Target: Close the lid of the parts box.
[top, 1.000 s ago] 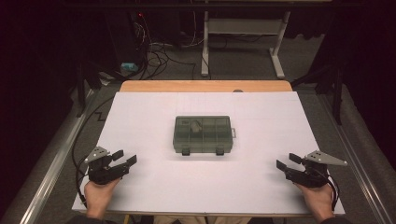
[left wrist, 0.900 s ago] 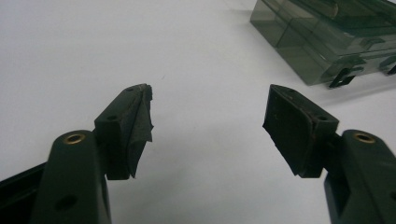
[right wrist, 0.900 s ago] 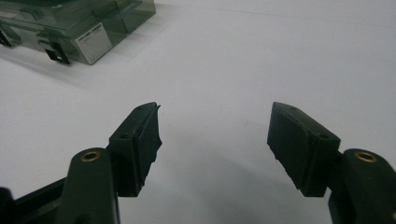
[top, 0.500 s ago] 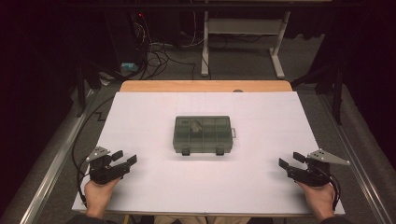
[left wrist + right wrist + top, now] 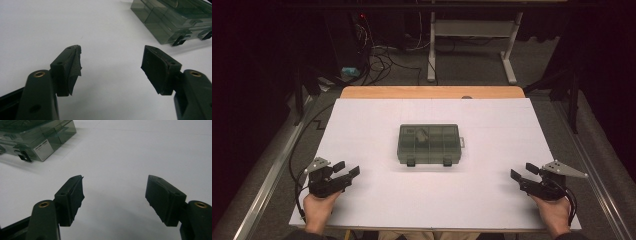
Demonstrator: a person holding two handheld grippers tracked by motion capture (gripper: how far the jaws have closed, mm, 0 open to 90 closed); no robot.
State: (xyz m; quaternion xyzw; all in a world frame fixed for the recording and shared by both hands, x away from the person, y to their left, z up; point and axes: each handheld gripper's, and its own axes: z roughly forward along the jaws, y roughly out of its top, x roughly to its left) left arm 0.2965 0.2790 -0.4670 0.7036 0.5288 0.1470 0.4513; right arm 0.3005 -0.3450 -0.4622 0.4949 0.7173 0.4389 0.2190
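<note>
**Organizer box mid-table, both grippers empty**

Organizer box [image 5: 429, 144], smoky translucent, lid shut w/ latches facing you, sits at table [image 5: 492, 205] center. Your left gripper [image 5: 346, 169] rests at 8 o'clock, right gripper [image 5: 523, 172] at 4 o'clock, both well apart from it, jaws spread wide, nothing between.
</note>
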